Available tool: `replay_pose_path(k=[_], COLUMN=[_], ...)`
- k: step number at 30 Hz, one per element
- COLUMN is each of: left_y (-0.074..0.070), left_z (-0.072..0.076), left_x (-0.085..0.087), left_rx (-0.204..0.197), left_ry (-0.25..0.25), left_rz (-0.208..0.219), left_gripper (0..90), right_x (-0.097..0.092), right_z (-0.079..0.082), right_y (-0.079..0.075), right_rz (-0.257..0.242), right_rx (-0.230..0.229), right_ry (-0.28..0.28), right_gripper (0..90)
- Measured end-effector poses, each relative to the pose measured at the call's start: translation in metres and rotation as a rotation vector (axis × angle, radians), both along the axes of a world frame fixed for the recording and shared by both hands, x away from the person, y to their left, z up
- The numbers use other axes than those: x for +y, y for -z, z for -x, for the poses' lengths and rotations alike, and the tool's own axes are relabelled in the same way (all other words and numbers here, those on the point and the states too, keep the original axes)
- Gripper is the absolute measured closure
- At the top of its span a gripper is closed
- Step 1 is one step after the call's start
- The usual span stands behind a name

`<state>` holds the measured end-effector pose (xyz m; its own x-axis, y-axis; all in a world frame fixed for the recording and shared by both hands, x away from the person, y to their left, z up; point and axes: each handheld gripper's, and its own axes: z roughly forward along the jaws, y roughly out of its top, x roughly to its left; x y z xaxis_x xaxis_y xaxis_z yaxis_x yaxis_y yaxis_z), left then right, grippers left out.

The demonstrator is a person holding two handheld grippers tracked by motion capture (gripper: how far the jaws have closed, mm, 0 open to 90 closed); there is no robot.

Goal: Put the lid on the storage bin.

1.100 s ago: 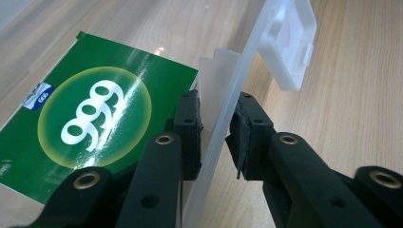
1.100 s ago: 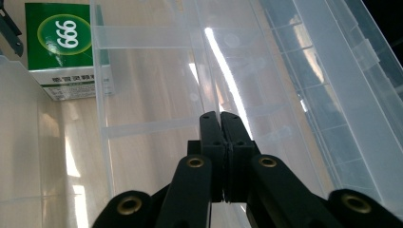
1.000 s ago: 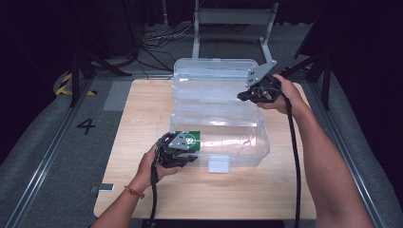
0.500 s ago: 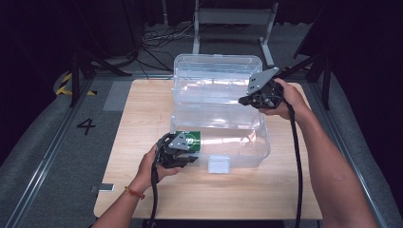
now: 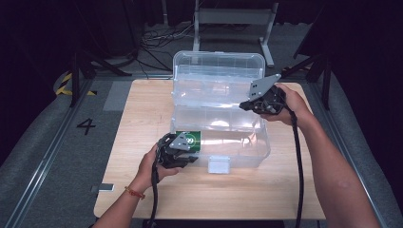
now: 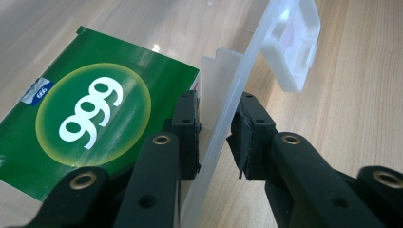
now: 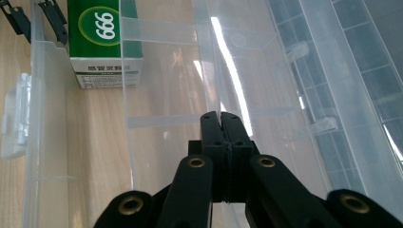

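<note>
Clear plastic box (image 5: 221,118) open mid-table, green carton (image 5: 188,140) inside its front left corner, left gripper (image 6: 216,126) low, jaws straddling the box's front wall, right gripper (image 5: 247,105) above the tray, jaws pressed together, shifted slightly right since earlier.

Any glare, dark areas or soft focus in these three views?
High view: soft overall, surroundings nearly black beyond the table. Left gripper view: green box sharp, a small glint on the wood. Right gripper view: a bright glare streak down the clear plastic case.
</note>
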<state>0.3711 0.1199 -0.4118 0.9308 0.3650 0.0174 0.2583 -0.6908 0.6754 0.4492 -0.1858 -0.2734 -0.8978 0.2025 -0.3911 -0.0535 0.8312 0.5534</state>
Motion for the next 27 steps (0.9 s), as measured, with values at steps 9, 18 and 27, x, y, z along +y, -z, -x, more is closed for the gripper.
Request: replay_pose_path(k=[9,18,27], left_y=[0.0,0.0,-0.001], left_z=[-0.002,-0.003,-0.004], left_x=[0.0,-0.001,-0.001], left_rx=[0.009,0.014,0.013], left_ry=[0.003,0.005,0.004], left_rz=[0.003,0.003,0.001], left_gripper=[72.9,72.9,72.4], right_x=[-0.001,-0.002,-0.005], right_z=[0.011,0.02,0.027], right_y=[0.003,0.006,0.011], right_rz=[0.001,0.01,-0.003], right_rx=[-0.005,0.001,0.013], right_ry=[0.003,-0.004,-0.011], right_gripper=[90.0,90.0,89.9])
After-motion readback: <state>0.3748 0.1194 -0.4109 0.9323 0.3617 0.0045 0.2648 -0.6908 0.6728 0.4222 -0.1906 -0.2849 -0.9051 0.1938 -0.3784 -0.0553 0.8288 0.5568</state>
